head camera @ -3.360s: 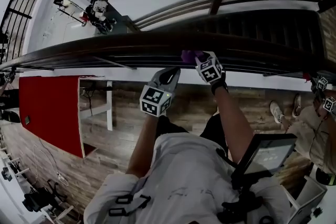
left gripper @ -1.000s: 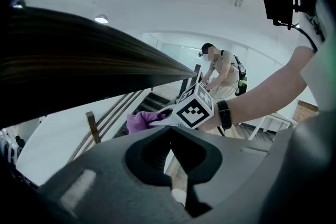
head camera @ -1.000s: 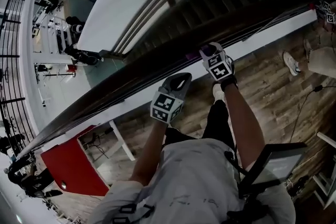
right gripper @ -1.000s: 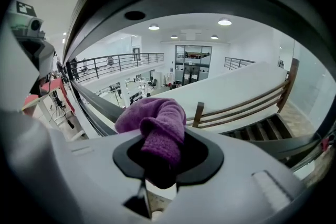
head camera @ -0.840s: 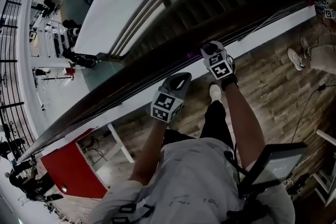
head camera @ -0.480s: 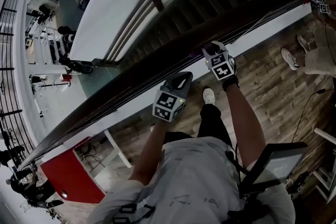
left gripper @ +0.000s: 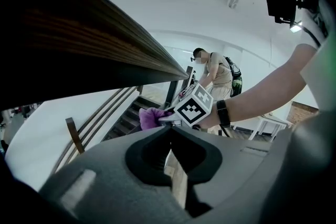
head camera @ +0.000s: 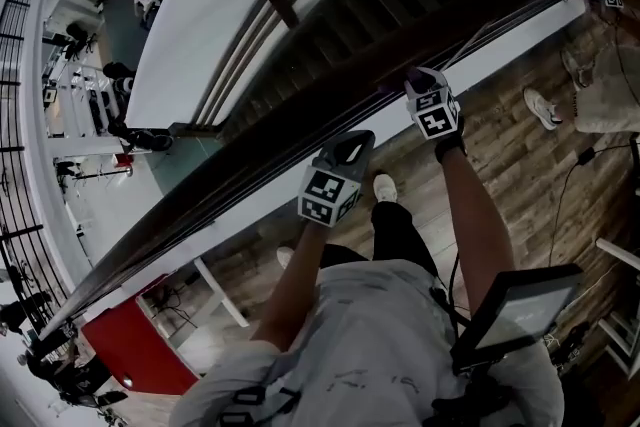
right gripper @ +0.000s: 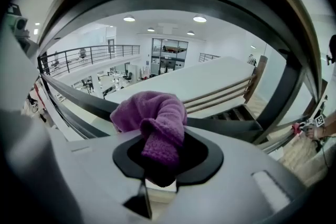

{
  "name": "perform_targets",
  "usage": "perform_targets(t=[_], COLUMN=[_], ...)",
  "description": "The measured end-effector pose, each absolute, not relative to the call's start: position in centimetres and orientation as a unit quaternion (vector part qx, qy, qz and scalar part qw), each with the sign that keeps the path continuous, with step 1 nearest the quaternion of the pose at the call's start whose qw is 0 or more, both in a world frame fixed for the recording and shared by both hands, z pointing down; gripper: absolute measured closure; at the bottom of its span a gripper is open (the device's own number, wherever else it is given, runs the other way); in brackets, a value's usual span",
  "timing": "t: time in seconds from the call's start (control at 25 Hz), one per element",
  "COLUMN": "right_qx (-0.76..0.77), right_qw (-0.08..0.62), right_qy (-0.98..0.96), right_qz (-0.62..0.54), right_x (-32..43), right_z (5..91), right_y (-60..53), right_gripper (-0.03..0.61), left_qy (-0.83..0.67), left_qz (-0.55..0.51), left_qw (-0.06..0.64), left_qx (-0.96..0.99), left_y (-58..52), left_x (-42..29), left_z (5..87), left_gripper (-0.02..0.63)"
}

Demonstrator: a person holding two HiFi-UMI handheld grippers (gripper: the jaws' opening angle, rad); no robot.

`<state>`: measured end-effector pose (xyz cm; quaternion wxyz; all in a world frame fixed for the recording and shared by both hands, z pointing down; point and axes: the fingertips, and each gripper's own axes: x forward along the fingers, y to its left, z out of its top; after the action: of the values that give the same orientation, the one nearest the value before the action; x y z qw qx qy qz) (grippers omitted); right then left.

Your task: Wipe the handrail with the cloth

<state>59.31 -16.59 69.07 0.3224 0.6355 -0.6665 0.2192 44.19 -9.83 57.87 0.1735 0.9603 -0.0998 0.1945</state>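
A wood-plank floor runs along beside the dark handrail. On it stand the person's white shoes and a white table's leg. A black cable trails across it at right.

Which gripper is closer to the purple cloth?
Right. The right gripper clamps the cloth in its jaws at the handrail; the left gripper, shut and empty, sits beside it.

Dim, low-contrast head view; strong fisheye bending at all edges. Ceiling lights brighten the hall; the near handrail looms blurred, dark.
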Motion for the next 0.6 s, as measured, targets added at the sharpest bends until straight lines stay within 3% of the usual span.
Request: perform_targets(t=[0.12, 0.36, 0.6], right_qx=[0.663, 0.733, 0.762], right_qw=[0.332, 0.276, 0.303], right_qy=[-0.618, -0.569, -0.516], right_qz=[0.260, 0.250, 0.246], right_x=[64.0, 72.3, 79.5], right_z=[70.8, 68.9, 67.7], right_y=[-14.3, -13.8, -13.6], right_gripper=[0.486, 0.488, 0.488], left_qy=[-0.098, -0.090, -0.107], left_qz=[0.191, 0.199, 0.198], left_qw=[0.173, 0.164, 0.168], left_qx=[0.961, 0.962, 0.960], left_y=[-9.7, -9.9, -10.3], left_x=[46.1, 48.3, 47.5], left_z=[58.0, 58.6, 58.9], left_gripper=[0.614, 0.613, 0.613])
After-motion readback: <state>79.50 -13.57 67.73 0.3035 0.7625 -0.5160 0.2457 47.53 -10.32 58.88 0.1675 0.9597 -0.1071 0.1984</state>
